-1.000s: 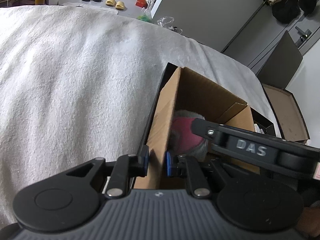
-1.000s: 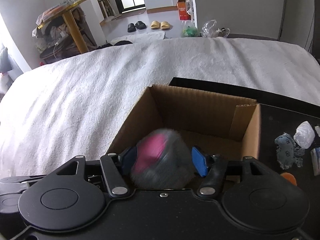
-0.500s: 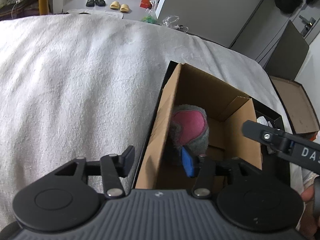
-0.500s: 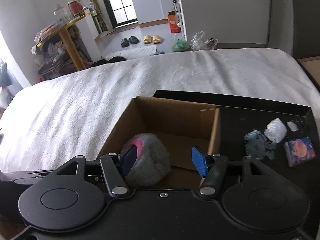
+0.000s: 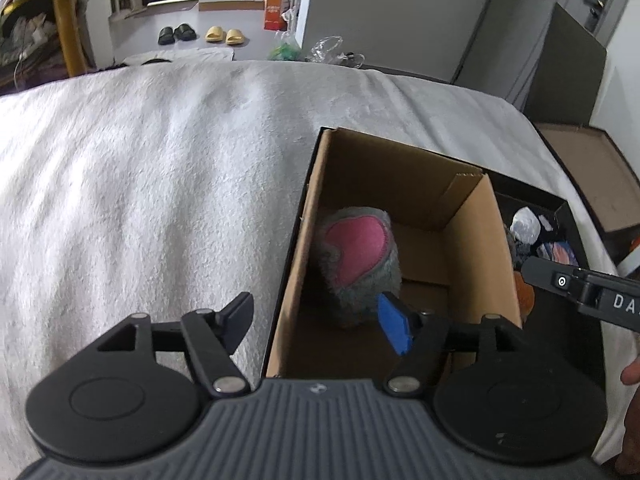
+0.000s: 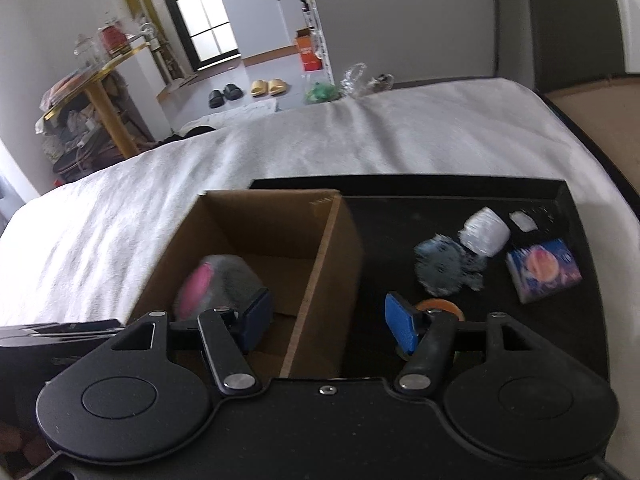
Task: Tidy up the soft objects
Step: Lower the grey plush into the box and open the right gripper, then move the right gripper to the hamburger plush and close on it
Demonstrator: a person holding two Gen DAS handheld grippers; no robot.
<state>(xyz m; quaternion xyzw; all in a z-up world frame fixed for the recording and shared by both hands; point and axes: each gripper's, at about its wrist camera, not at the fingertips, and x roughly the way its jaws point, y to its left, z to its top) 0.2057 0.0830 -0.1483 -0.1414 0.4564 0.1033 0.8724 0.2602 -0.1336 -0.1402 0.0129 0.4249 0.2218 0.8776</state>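
A grey plush with a pink patch (image 5: 356, 256) lies inside the open cardboard box (image 5: 440, 200), against its left wall. My left gripper (image 5: 318, 322) hangs over the box's near left corner. Its jaws are opening and straddle the left wall without pressing on it. In the right wrist view the plush (image 6: 216, 284) is blurred, low in the box (image 6: 280, 220). My right gripper (image 6: 328, 322) is open and straddles the box's right wall, holding nothing. A blue-grey fuzzy piece (image 6: 444, 268) and a white crumpled ball (image 6: 484, 236) lie on the black tray (image 6: 400, 220).
The box stands in the black tray on a white blanket (image 5: 160, 180). The tray also holds a colourful packet (image 6: 544, 270) and an orange tape roll (image 6: 438, 306). An open brown box (image 5: 592, 176) sits off the bed's right side. Slippers and bags lie on the floor behind.
The plush dropped from between my right jaws into the box, and that gripper swung right towards the tray. My left jaws, pinched on the box's left wall before, have opened.
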